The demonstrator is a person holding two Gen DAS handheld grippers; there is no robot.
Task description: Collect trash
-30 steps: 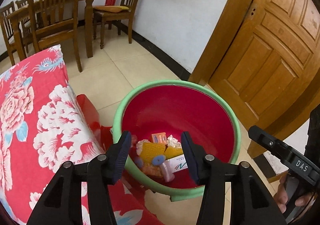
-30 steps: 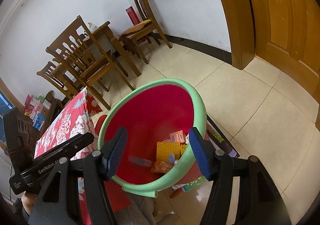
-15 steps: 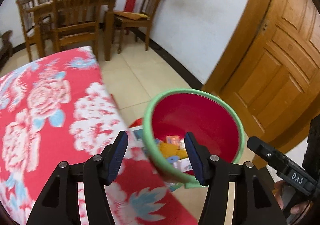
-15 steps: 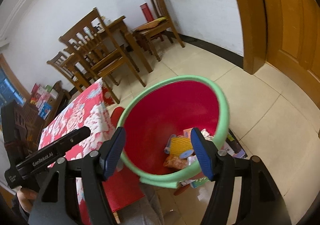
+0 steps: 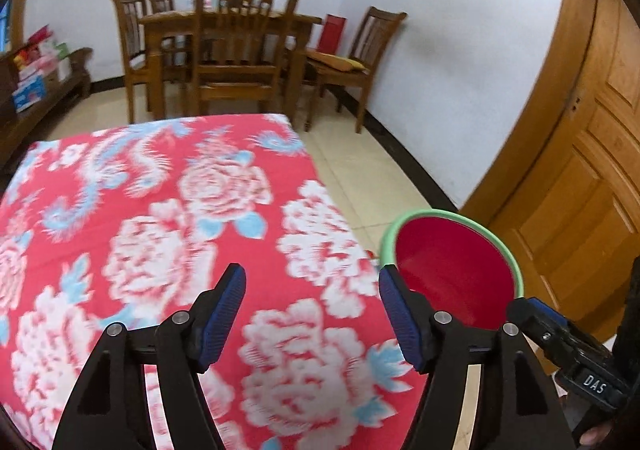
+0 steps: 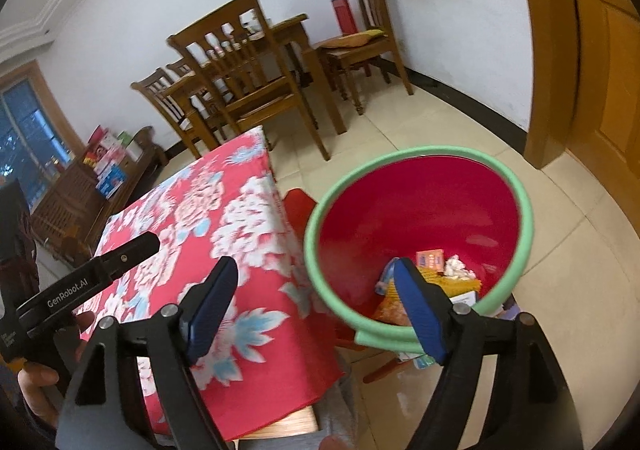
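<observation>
The right gripper (image 6: 314,300) fills the bottom of the frame, its jaws opening with nothing between them. Behind its right finger, at centre right, stands a red bin (image 6: 420,205) with a green rim; low inside it lie an orange packet (image 6: 430,260), a crumpled tissue (image 6: 456,266) and what looks like yellow netting (image 6: 452,284), partly hidden. Left of the bin is a table under a red floral cloth (image 6: 224,226). At the left edge, the left gripper (image 6: 86,280) juts in, a hand (image 6: 38,382) below it. Wooden chairs (image 6: 244,77) stand at upper centre, a wooden door (image 6: 600,61) at right
</observation>
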